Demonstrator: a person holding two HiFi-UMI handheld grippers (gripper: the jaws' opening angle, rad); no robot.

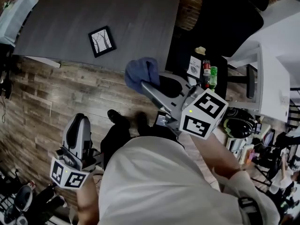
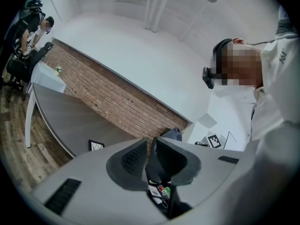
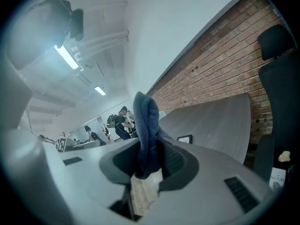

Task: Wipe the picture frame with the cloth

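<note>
Sitting flat on the table (image 1: 140,13) close to its near edge, the picture frame (image 1: 102,41) is ahead-left of the cloth (image 1: 140,72) pinched in the right gripper (image 1: 149,89), way nearer than the left gripper (image 1: 78,124), jaws together on nothing.

Cloth (image 1: 142,73) covering right gripper (image 1: 146,84) fingertips in head view. Picture frame (image 2: 96,145) peeking half-hidden over left gripper (image 2: 149,147) body, its print too small to read. Person's forearm (image 1: 86,204) running off bottom edge. Distant people (image 3: 119,123) showing too small for detail.
</note>
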